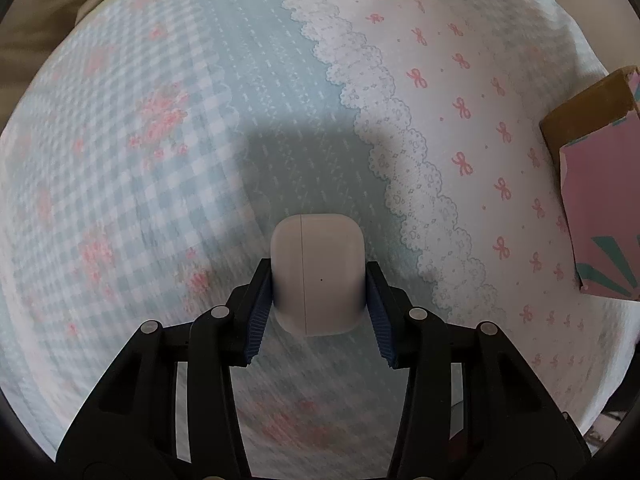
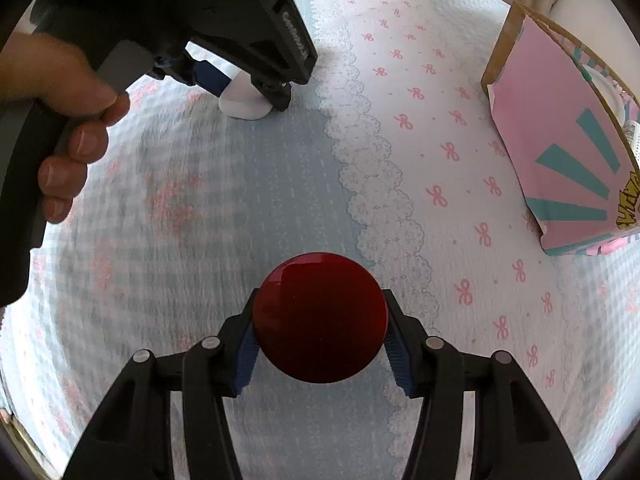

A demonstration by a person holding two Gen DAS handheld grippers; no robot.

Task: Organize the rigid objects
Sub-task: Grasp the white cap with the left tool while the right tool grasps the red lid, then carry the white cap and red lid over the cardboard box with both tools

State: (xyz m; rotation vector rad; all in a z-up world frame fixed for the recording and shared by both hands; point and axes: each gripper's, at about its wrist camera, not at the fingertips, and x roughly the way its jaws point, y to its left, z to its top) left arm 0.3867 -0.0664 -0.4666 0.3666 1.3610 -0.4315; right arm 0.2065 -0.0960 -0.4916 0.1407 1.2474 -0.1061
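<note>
- My left gripper (image 1: 318, 280) is clamped on a white earbud case (image 1: 317, 274), its blue ribbed pads (image 1: 256, 312) pressing both flat sides; the lid seam runs lengthwise down the middle and a tiny dark dot sits right of it.
- From my right wrist view that same case (image 2: 244, 98) shows low against the bedspread (image 2: 288, 184), at the blue band near the checked part (I cannot tell whether it touches the cloth or hangs just above it).
- My left hand (image 2: 68, 120) wraps the black handle at the left edge of that view, fingers curled around the grip.
- My right gripper (image 2: 320, 320) is closed on a glossy dark-red round object (image 2: 320, 317), held between the blue pads on either side; its smooth dome faces the camera and covers whatever lies under it.
- The bedspread has a blue-and-white checked part with pink flowers, a plain blue band, a scalloped lace edge, then white with pink bows.
- A pink box (image 2: 560, 152) with teal rays and brown cardboard edges rests on the bow-printed part, well to the right of both grippers; something white shows inside its open top.
- The box (image 1: 600, 184) also appears at the right edge of my left wrist view.
</note>
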